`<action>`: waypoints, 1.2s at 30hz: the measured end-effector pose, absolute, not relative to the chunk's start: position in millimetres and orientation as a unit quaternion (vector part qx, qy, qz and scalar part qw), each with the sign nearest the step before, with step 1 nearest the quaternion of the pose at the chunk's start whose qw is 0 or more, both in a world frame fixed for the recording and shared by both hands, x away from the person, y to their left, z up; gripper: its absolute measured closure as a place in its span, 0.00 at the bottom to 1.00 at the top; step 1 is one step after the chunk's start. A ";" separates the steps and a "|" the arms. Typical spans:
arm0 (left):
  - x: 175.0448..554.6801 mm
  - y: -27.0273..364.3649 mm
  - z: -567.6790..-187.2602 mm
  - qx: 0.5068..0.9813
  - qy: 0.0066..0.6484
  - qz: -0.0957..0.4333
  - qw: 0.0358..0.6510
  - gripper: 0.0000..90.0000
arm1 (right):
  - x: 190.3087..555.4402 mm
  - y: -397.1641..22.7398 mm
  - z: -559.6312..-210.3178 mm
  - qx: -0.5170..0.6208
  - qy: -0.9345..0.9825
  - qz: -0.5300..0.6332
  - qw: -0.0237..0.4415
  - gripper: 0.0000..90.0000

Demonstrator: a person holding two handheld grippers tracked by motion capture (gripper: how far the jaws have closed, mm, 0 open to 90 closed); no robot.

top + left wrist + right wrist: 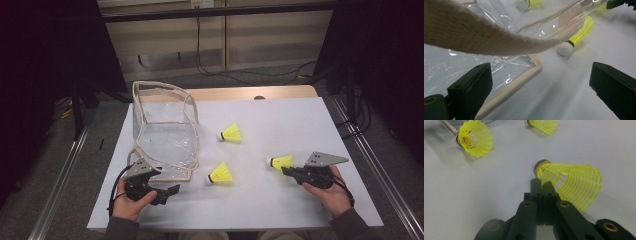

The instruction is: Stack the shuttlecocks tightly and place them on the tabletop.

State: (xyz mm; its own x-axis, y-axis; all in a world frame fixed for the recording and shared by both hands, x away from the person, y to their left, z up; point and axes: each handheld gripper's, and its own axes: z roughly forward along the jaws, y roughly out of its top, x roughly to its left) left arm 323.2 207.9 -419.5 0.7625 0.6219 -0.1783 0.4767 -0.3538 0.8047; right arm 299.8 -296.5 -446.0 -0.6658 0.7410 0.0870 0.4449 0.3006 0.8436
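The clear plastic bag with its beige webbing trim stands open toward the left of the white worktop and serves as the landmark here. Just right of the bag's near corner lies one yellow shuttlecock, its white cork toward the bag and its skirt pointing away from it. A second loose shuttlecock lies farther back, right of the bag's far half, also cork-first toward the bag. Nothing lies between either of them and the bag's open mouth – only bare worktop.

Well to the right of the bag, the third shuttlecock rests on the worktop with the right claw pinched shut on the near edge of its mesh skirt; in the right gripper view the two black jaws meet with the yellow netting caught between them. Its long axis runs roughly level across the worktop, cork toward the bag, skirt toward the hand.

The left claw sits at the bag's near-left corner, jaws spread wide and gripping nothing – in the left gripper view one jaw hangs over the bag's trimmed edge, the other over bare worktop, and a loop of beige strap crosses in front of the camera.

No readable brand or writing shows on the shuttlecocks or the bag
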 end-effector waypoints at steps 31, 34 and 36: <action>325.2 207.4 -421.0 0.818 0.338 0.080 0.458 0.05 | 322.6 -288.6 -436.4 0.374 0.787 0.464 0.158 1.00; 325.2 207.1 -421.1 0.818 0.338 0.079 0.459 0.05 | 324.6 -287.0 -434.7 0.374 0.788 0.463 0.159 1.00; 325.2 207.2 -421.3 0.818 0.338 0.080 0.459 0.05 | 326.1 -286.0 -433.7 0.374 0.788 0.464 0.158 1.00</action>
State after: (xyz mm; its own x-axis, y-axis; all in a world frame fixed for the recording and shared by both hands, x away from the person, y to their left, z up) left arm 325.2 207.2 -421.3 0.7581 0.6269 -0.1796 0.4802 -0.3504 0.8041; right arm 326.1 -286.0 -433.7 -0.6710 0.7350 0.0979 0.4426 0.2910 0.8482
